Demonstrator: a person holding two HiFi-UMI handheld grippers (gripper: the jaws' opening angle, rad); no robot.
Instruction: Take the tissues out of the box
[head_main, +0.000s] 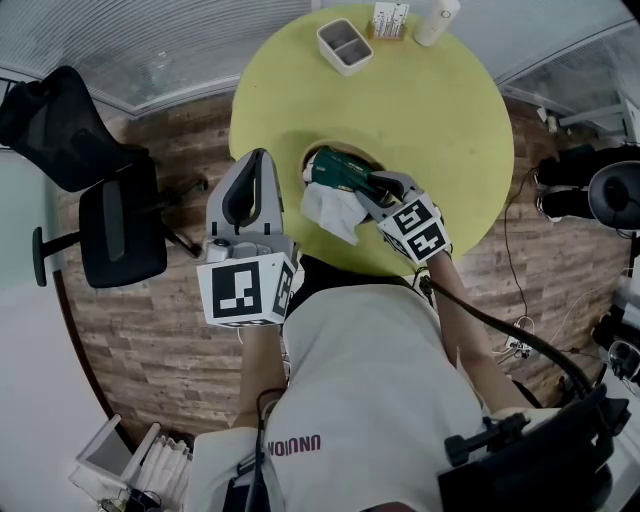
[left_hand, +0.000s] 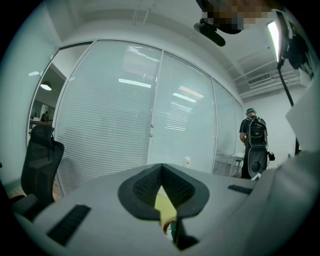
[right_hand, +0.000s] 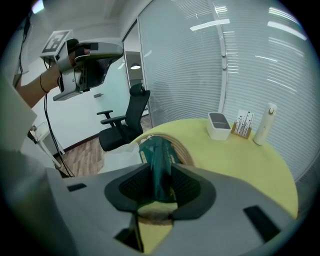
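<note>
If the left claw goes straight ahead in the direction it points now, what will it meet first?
Nothing near, it seems: the left claw, shut and empty, points about level at the glass wall with blinds. That wall would come first, though it looks far.

Glossy plastic tissue pkg (head_main: 345, 172), matt tbl (head_main: 440, 110) (wood-grain floor (head_main: 150, 330)).

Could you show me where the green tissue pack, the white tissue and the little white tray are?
green tissue pack (head_main: 345, 172), head view, middle of its wrapper.
white tissue (head_main: 328, 212), head view, centre of the sheet.
white tray (head_main: 332, 55), head view, its near-left wall.
</note>
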